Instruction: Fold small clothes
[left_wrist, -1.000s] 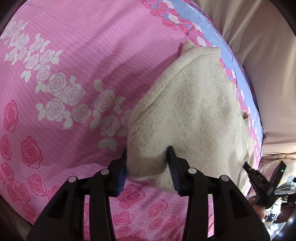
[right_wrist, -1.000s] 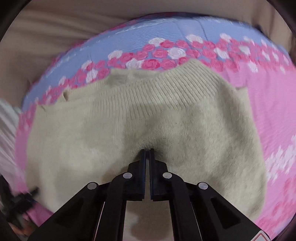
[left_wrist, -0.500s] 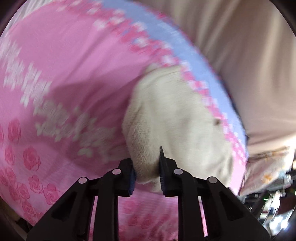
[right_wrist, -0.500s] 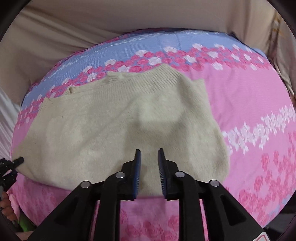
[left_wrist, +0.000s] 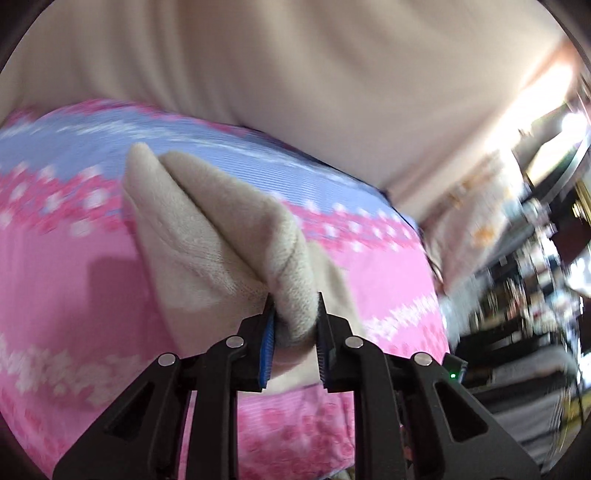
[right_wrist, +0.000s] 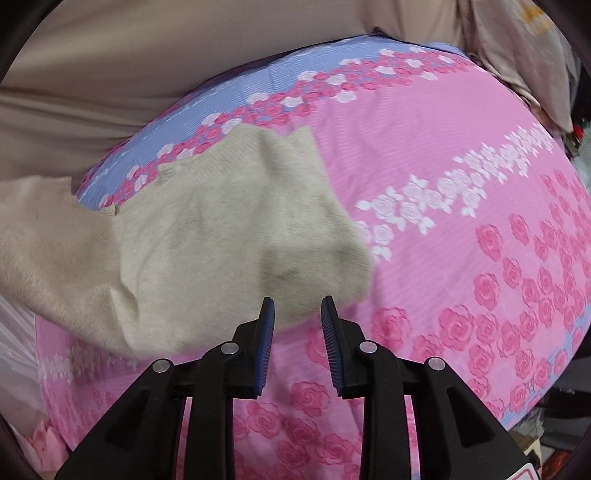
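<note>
— How does the left gripper (left_wrist: 295, 325) stand?
— Angled downward, its two black fingers close together, the blue pads (left_wrist: 266, 350) pressing on a bunched fold of the cream sweater (left_wrist: 207, 236) caught between them.
— And the right gripper (right_wrist: 297, 325)?
— Pointing steeply down, jaws parted with a clear gap, nothing between the pads, the tips hanging above the cloth without touching it.

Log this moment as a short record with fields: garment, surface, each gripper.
garment: cream knit sweater, one end lifted off the bed, the rest lying on it
surface: pink floral bedsheet with a blue band
left gripper: shut on a bunched fold of the sweater
right gripper: open, nothing between its pads, just short of the sweater's near edge
</note>
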